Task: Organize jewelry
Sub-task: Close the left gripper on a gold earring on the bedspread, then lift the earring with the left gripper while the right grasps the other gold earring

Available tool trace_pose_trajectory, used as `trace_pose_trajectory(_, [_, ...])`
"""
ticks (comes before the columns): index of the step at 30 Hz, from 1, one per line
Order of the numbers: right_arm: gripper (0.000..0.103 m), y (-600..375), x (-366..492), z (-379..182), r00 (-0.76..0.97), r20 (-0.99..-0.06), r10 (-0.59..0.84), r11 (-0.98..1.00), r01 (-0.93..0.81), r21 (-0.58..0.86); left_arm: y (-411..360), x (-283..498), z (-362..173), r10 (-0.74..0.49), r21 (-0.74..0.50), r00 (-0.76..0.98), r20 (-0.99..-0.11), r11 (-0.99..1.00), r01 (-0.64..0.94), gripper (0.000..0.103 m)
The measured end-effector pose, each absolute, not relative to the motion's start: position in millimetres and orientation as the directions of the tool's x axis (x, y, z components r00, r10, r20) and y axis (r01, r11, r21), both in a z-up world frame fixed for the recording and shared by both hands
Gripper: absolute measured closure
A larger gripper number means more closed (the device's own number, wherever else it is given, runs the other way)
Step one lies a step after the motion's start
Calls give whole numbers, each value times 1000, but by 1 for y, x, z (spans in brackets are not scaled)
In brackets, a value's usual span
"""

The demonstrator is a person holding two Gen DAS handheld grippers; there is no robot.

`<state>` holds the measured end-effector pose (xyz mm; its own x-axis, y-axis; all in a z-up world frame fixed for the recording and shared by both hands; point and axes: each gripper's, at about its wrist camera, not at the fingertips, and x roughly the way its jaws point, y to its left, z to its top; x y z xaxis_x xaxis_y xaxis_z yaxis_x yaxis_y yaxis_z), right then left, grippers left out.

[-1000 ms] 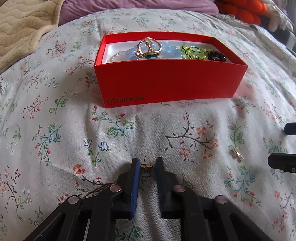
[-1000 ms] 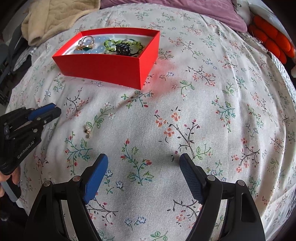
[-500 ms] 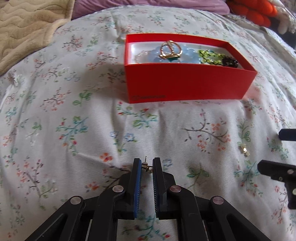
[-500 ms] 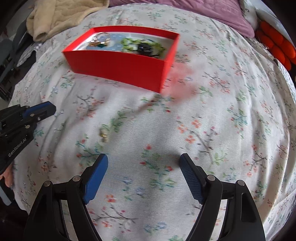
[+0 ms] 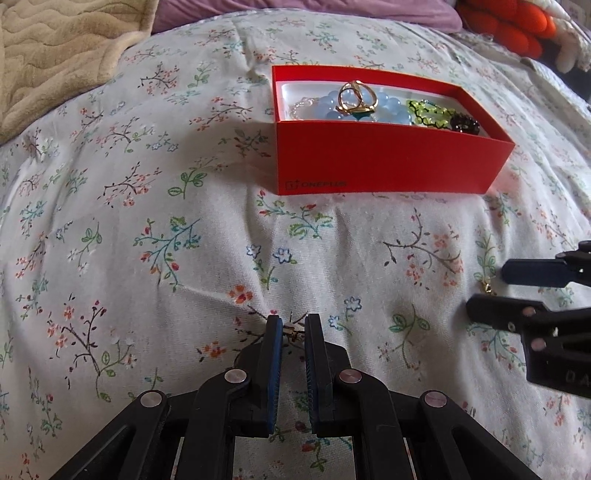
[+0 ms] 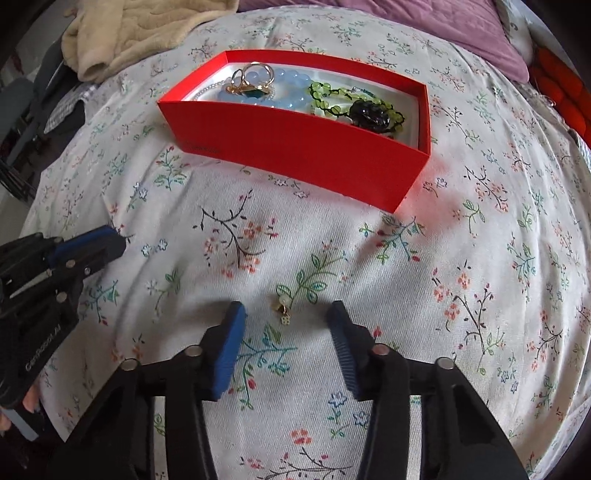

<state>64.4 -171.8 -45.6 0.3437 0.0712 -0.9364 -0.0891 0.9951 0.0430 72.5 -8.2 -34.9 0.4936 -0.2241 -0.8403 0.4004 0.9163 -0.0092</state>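
Right wrist: box (image 6: 295,147) beyond earring (image 6: 282,308).

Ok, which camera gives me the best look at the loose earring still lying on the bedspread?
The right wrist view: the loose earring lies in plain sight between the open right gripper fingers, its bead and gold charm visible. The left wrist view shows only a small gold glint at the right edge, between those fingers.

Bedsheet (image 6: 461,258): off-white, small floral sprigs in pink, green, blue, dark branches. Box (image 6: 295,147): bright red outside, white inside. Bead bracelet (image 6: 291,83): pale blue. Beaded strand (image 6: 328,94): lime green. Rings (image 5: 356,98): gold. Blanket (image 5: 55,48): beige, wavy quilting. Pillow (image 6: 443,26): mauve. Fingers (image 6: 231,343): blue pads on black.
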Motion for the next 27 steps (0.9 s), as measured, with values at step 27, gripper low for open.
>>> trace_pose_trajectory(27, [97,-181,69,-40,331,-936,124,992,-69,107,-6,77,-29,-238,-37,492,-837,923,383,96])
